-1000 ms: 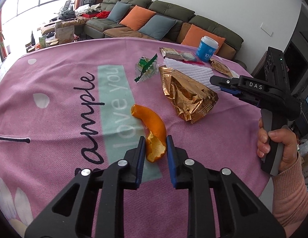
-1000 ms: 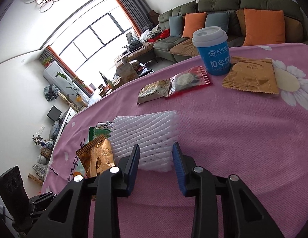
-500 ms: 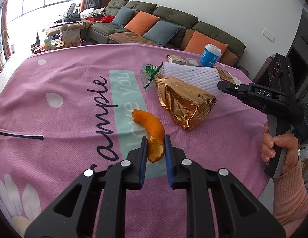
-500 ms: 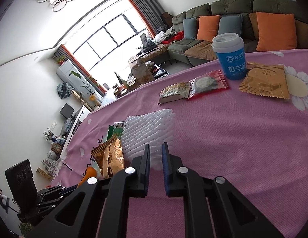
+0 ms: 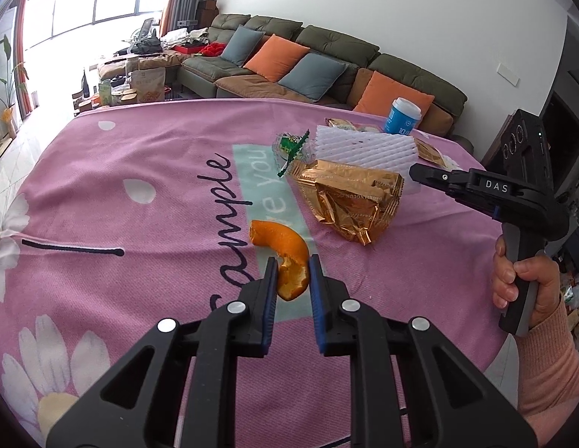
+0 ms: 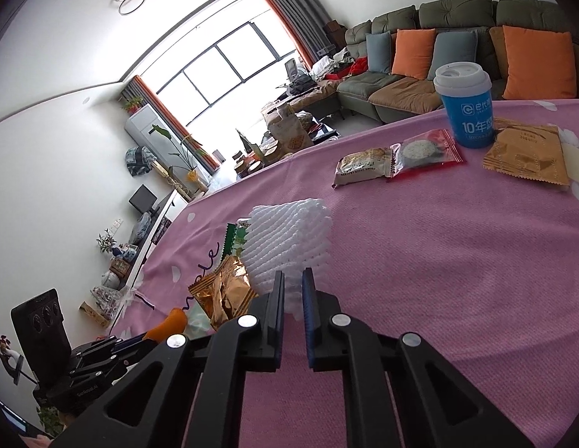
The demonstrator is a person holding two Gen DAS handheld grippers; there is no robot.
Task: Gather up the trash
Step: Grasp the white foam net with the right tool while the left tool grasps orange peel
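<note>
My left gripper [image 5: 293, 274] is shut on the near end of a curved orange peel [image 5: 284, 242], whose far end reaches over the pink tablecloth [image 5: 140, 261]. My right gripper [image 6: 293, 287], also seen from the side [image 5: 416, 173], has its jaws closing on the near edge of a white foam net [image 6: 289, 239]. The pads pinch the net, and it stands tilted up off the cloth [image 5: 364, 147]. A crumpled gold wrapper [image 5: 349, 198] lies between the two grippers, against the net.
A green-edged clear wrapper [image 5: 289, 145] lies left of the net. Farther back stand a blue lidded cup [image 6: 466, 112], two snack packets [image 6: 397, 158] and a brown sachet [image 6: 524, 153]. A sofa with cushions [image 5: 308, 59] runs behind the table.
The right jaws narrowed onto the foam net and tipped its near edge up. The left gripper tightened slightly on the peel and drew back a little with it.
</note>
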